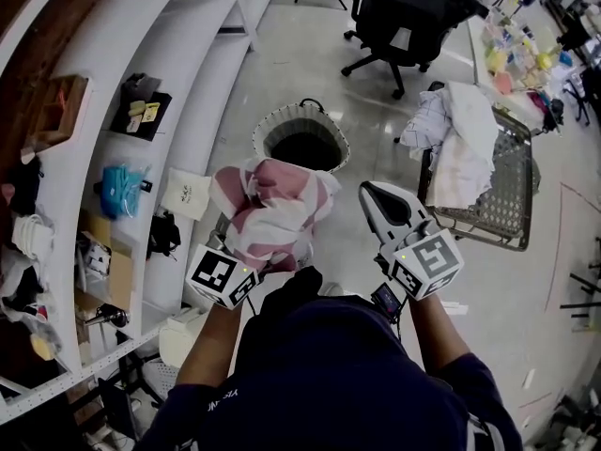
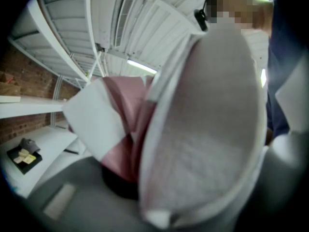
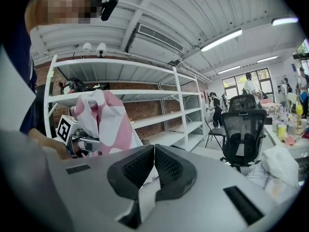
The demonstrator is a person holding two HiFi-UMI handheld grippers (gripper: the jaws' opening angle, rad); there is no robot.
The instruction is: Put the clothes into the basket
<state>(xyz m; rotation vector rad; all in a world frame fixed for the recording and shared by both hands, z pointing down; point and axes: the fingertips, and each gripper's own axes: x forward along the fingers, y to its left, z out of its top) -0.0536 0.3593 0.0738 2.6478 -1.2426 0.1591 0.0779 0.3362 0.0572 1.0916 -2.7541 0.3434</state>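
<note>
A pink-and-white checked garment (image 1: 272, 209) is bunched in my left gripper (image 1: 252, 244), which is shut on it; the cloth hides the jaws. In the left gripper view the same garment (image 2: 116, 129) fills most of the picture. The round mesh laundry basket (image 1: 272, 120) stands on the floor just beyond the garment, its dark mouth open. My right gripper (image 1: 368, 192) is beside the left one, to the basket's right, shut with nothing in it. Its pads (image 3: 166, 166) meet in the right gripper view, where the garment (image 3: 108, 120) shows at the left.
More light clothes (image 1: 460, 139) are heaped on a metal mesh rack (image 1: 512, 205) at the right. White shelving (image 1: 141, 26) with small items runs along the left. A black office chair (image 1: 404, 17) stands behind the basket. People stand far back (image 3: 215, 108).
</note>
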